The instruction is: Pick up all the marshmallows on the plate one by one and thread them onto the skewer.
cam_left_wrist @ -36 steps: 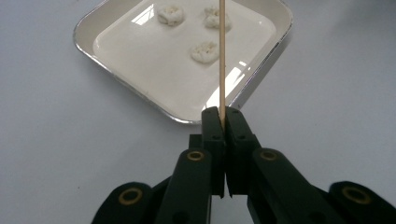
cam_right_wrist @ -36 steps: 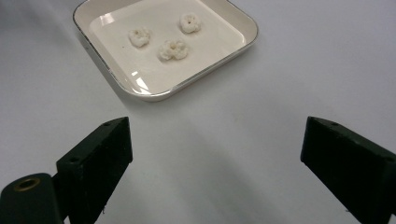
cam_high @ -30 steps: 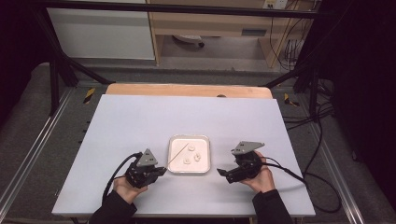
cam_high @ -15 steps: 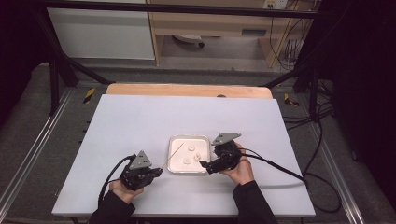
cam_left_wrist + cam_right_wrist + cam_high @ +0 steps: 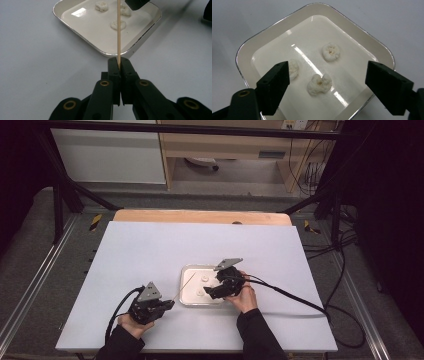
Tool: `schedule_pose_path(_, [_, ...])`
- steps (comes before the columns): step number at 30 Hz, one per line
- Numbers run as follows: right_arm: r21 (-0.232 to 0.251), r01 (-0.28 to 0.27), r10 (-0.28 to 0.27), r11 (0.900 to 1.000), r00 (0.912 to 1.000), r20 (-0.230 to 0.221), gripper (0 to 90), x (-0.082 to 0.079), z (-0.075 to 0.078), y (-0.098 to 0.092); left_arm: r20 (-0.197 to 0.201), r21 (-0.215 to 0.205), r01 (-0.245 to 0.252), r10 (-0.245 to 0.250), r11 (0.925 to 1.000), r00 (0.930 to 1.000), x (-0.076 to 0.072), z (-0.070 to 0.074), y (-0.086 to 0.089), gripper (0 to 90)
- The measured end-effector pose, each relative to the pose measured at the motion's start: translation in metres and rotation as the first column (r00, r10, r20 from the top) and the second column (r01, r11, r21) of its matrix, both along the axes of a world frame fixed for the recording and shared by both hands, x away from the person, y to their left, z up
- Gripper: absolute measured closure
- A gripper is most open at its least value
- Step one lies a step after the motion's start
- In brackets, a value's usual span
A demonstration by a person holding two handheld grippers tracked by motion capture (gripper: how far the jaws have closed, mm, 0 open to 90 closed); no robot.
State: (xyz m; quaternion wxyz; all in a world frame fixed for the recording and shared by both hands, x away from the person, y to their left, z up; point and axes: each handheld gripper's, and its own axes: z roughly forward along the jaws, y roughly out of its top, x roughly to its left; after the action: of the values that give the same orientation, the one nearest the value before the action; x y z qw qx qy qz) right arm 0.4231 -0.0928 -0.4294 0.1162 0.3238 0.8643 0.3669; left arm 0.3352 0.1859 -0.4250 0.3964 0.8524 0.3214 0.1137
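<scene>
White tabletop (image 5: pixel 150 260) fills most of the high view, with a wooden strip along its far edge and dark floor, metal rails and cables around it. Near the front middle of the table sits a shallow white tray (image 5: pixel 186 292) with rounded corners and a shiny rim. Three small white lumpy pieces lie in it, well apart from each other.

At the front left, a hand holds the left gripper (image 5: pixel 167 305) low over the table, just beside the tray's left edge. Its jaws are pressed together on the end of a thin wooden skewer (image 5: pixel 118 32). In the left gripper view the skewer runs straight out from the jaws, over the tray rim and above the tray floor, with one piece (image 5: pixel 118 24) behind its line. Its far end leaves the top of the picture.

On the tray's right, the other hand holds the right gripper (image 5: pixel 211 293) tilted down over the tray. Its jaws stand well apart, though they have just been closing, and nothing is gripped between them. In the right gripper view one piece (image 5: pixel 319 84) lies on the tray floor in the gap between the two jaws, touching neither. A second piece (image 5: pixel 293 69) is partly hidden behind the left jaw, and a third piece (image 5: pixel 331 51) lies farther off. A black cable (image 5: pixel 295 297) trails from this gripper to the right.
</scene>
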Motion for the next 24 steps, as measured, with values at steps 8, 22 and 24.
schedule_pose_path(8, [-0.031, -0.021, 0.021, 0.999, 0.9997, -0.014, 37.3, 0.003, -0.007, 0.002, -0.006, -0.015, -0.004, 0.004, 0.9999, 1.0000, 0.001, -0.001, 0.000, 87.5])
schedule_pose_path(22, [-0.046, -0.047, 0.047, 0.998, 0.9989, -0.008, 61.1, 0.000, -0.015, 0.004, -0.004, -0.027, -0.001, 0.000, 0.9996, 1.0000, 0.000, -0.001, -0.002, 87.5])
schedule_pose_path(24, [-0.044, -0.047, 0.046, 0.998, 0.9989, -0.007, 63.8, -0.001, -0.015, 0.004, -0.001, -0.028, 0.000, 0.000, 0.9996, 1.0000, -0.001, -0.001, -0.003, 87.5])
